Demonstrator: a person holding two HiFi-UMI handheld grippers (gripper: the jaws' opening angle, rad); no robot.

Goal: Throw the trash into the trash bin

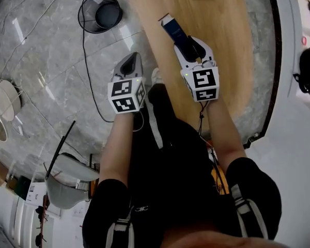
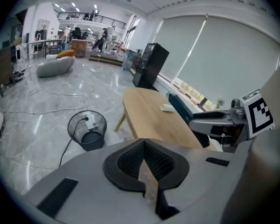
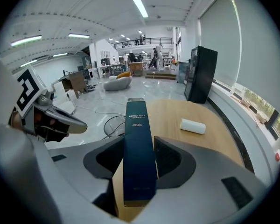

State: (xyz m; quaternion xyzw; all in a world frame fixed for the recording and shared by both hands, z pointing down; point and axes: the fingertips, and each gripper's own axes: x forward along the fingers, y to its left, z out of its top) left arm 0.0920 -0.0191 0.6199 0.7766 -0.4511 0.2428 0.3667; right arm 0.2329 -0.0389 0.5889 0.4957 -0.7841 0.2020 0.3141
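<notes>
Holding the dark blue carton [image 3: 138, 125] securely is the first requirement: the right tongs [image 3: 141, 155] are clamped across its lower half, and the carton projects forward between the pads, above the wooden table [image 1: 222, 50]. The left tongs [image 2: 143, 160] are closed on nothing (their pads meet at the tip) and hang just off the table's left edge, above the floor.

Recommended procedure, judged from this layout:

1. Carry the carton leftward off the table toward the black wire trash bin [image 1: 101, 13], which stands on the grey floor beyond the left tongs and well apart from the carton.
2. Route the right tongs in front of the left ones, or draw the left ones back, to avoid a collision.
3. Centre the carton over the bin's rim before releasing; a black cable [image 1: 85, 61] runs to the bin and should not be snagged.

A small white object [image 3: 192, 126] lies farther along the table.
</notes>
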